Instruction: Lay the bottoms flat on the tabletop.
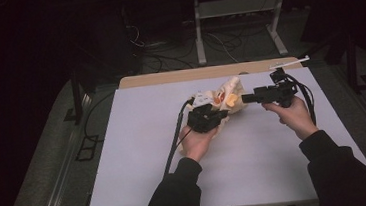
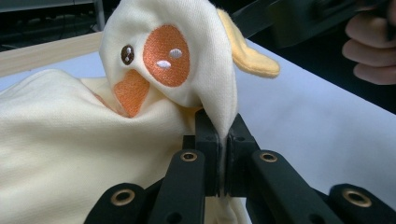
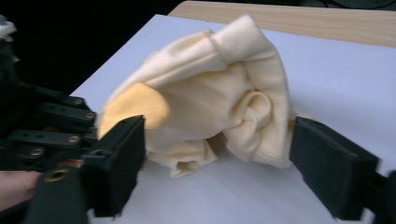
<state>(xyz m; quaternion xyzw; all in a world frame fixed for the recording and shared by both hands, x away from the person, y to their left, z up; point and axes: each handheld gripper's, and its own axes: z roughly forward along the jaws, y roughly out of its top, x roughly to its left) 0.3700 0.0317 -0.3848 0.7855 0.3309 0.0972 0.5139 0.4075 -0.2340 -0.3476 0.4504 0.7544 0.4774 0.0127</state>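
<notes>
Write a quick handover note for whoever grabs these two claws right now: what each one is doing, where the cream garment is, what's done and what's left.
Left claw: shut on a fold of the cream garment, just below its embroidered duck face, holding it bunched on the white table.
Right claw: open, jaws wide on either side of the garment's ribbed edge, not pressing it.
Done: the left has a firm pinch; the garment lies crumpled near the table's far middle.
Left: the garment isn't spread or folded. The right will probably need a fresh grip on the ribbed edge before anything else.
</notes>
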